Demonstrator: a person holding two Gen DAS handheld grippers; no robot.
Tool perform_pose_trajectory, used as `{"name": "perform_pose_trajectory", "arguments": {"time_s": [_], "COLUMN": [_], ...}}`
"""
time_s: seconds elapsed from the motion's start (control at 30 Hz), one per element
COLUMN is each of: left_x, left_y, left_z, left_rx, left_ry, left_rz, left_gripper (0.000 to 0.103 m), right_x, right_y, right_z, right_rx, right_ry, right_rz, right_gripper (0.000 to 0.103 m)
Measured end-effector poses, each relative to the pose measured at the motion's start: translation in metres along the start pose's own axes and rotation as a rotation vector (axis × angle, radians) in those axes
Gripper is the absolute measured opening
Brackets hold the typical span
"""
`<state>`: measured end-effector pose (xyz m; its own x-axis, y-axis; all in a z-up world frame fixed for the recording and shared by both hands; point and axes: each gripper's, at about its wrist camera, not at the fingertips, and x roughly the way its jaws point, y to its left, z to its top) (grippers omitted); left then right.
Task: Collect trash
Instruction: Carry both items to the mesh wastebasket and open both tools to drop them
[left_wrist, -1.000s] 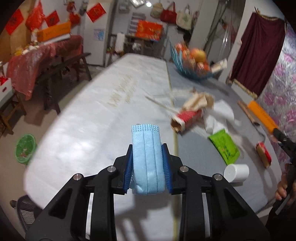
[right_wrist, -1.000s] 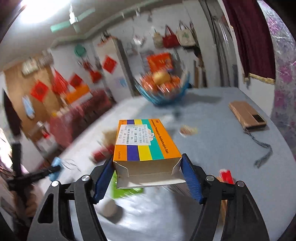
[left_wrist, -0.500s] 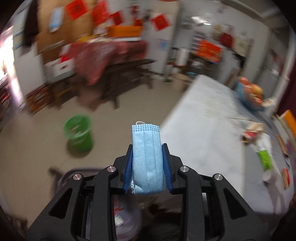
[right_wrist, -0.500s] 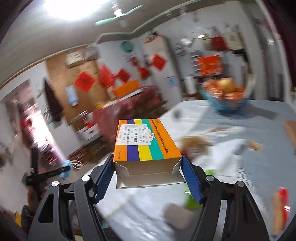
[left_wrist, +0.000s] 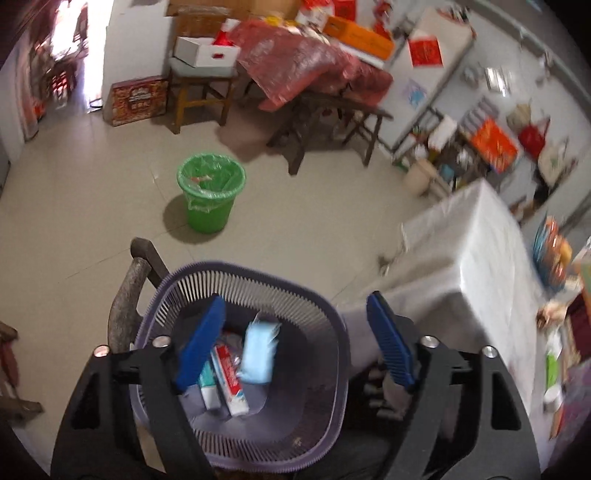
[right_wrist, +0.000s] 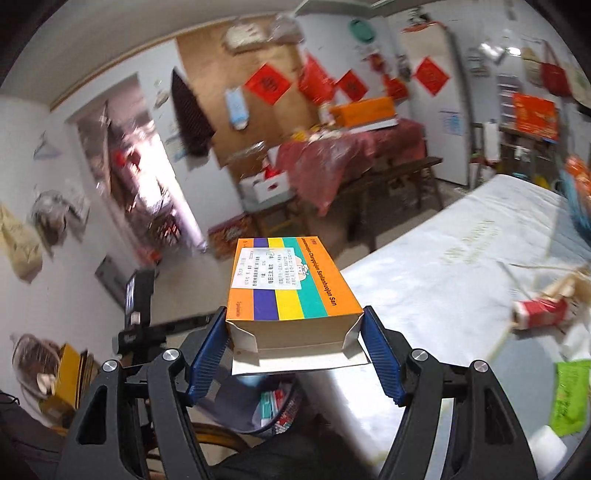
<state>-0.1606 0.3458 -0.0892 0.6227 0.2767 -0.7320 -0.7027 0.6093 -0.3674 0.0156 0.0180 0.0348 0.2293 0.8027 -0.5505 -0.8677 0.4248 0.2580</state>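
My left gripper (left_wrist: 295, 339) hangs over a purple mesh basket (left_wrist: 258, 280) with its jaws opening wide. A blue face mask (left_wrist: 258, 350) is falling free between them into the basket, touching neither pad. It lands beside a red and white tube box (left_wrist: 231, 380) lying inside. My right gripper (right_wrist: 295, 347) is shut on a striped orange medicine box (right_wrist: 291, 291) with an open end flap, held above the table's near edge. Part of the basket (right_wrist: 280, 406) shows below that box.
A green bin (left_wrist: 210, 192) stands on the tiled floor beyond the basket. The white-covered table (right_wrist: 443, 280) carries a red carton (right_wrist: 539, 312), a green packet (right_wrist: 569, 391) and paper scraps. A wooden chair arm (left_wrist: 127, 291) is left of the basket. Benches and boxes line the far wall.
The left gripper swung off the table to above the purple basket, opened, and let the mask drop. The right gripper swung left with the medicine box still gripped.
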Motion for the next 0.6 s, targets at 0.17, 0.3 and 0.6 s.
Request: {"name": "perform_pose_trajectory", "arguments": {"time_s": [0.17, 0.3, 0.6], "left_x": [-0.009, -0.024, -0.04], "left_y": [0.027, 0.049, 0.064], "left_z": [0.012, 0.016, 0.018], "left_rx": [-0.054, -0.143, -0.205], "left_ry": [-0.1, -0.144, -0.195], "left_rz": [0.112, 0.142, 0.169], "left_gripper": [0.086, 0.092, 0.093], "right_x": [0.039, 0.079, 0.166], "right_y": [0.037, 0.067, 0.114], "right_z": [0.001, -0.006, -0.023], "right_rx": [-0.056, -0.092, -0.19], "right_ry": [0.102, 0.2, 0.409], "right_rz": [0.027, 0.054, 0.112], "right_gripper": [0.071, 0.071, 0.078]}}
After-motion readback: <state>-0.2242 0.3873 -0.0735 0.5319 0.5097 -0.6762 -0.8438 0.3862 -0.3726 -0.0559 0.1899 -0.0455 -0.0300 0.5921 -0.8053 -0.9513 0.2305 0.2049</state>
